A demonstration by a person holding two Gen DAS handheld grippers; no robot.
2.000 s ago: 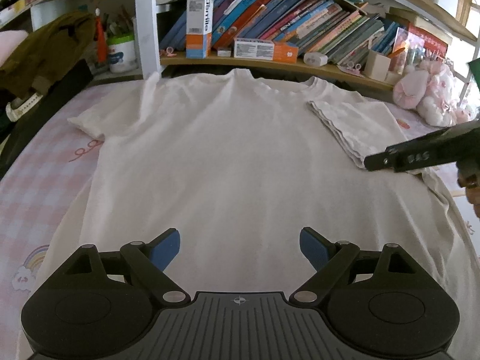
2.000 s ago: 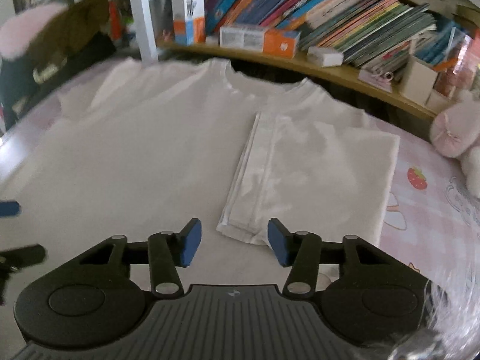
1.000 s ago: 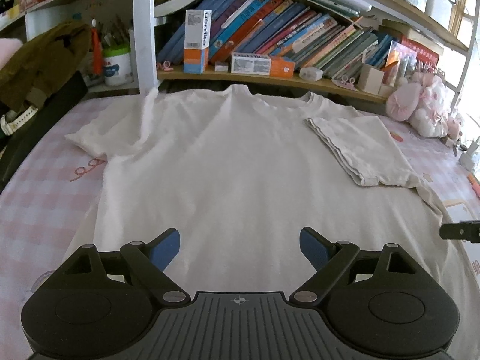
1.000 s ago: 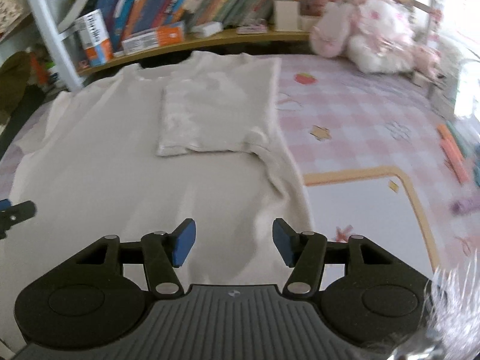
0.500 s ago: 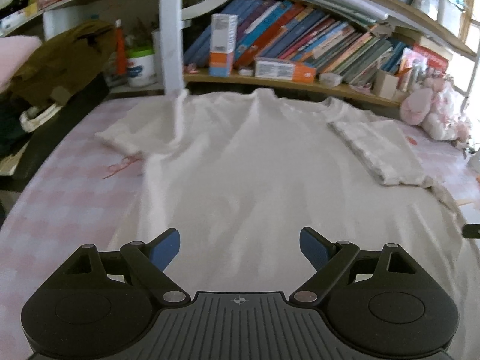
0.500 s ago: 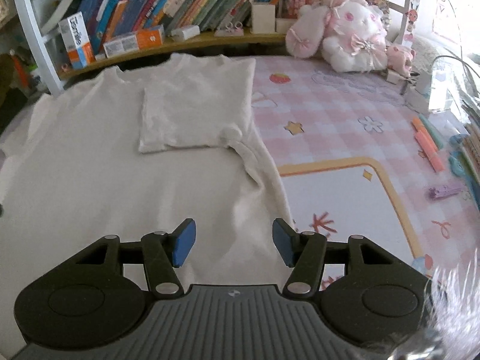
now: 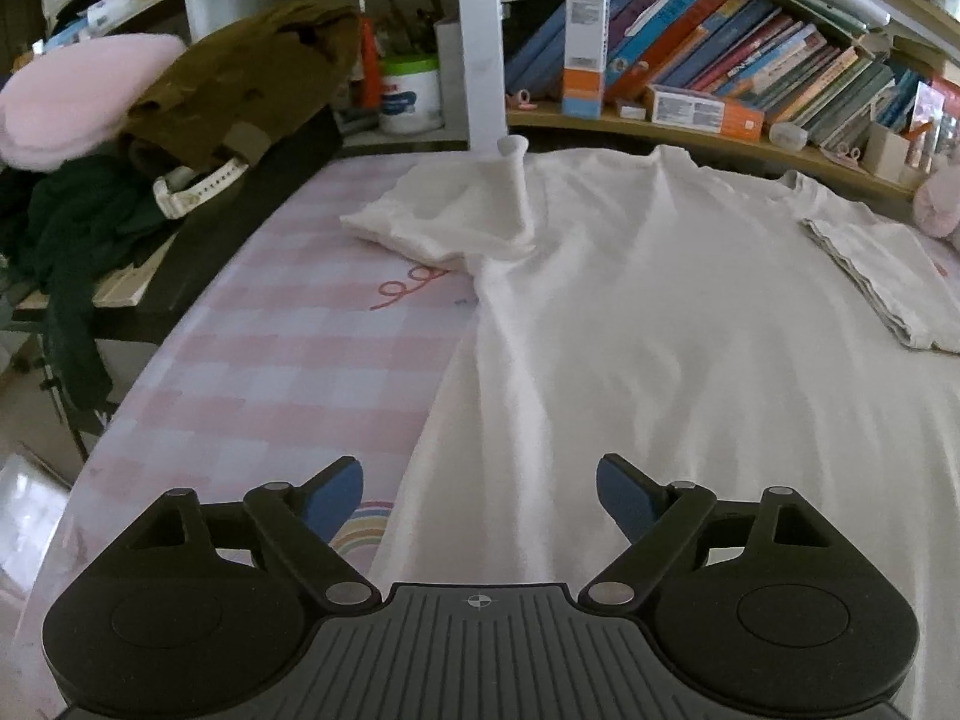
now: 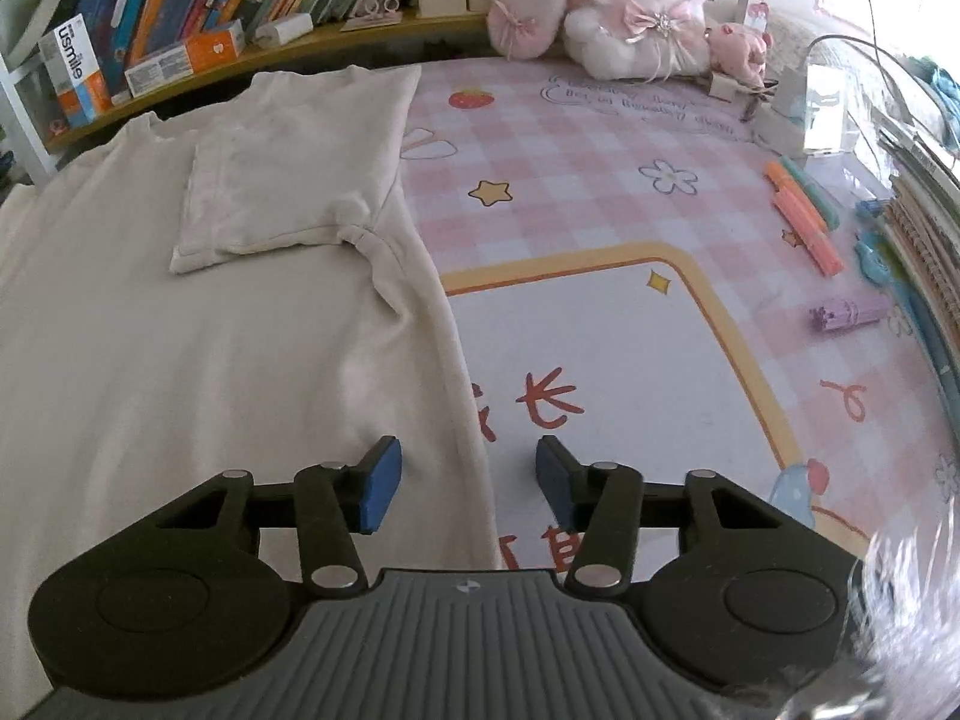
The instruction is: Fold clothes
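ok so the white tee [image 7: 690,324] is spread flat on my pink checked surface [image 7: 288,360], collar toward the bookshelf [image 7: 720,78]. One sleeve [image 8: 288,180] is folded in over the body, the other sleeve [image 7: 444,210] sticks out a bit rumpled. My left tool [image 7: 480,495] hangs wide open over the tee's side edge, nothing between the pads. My right tool [image 8: 468,480] has just been closing but isn't pinching yet, the tee's other side edge runs between its pads
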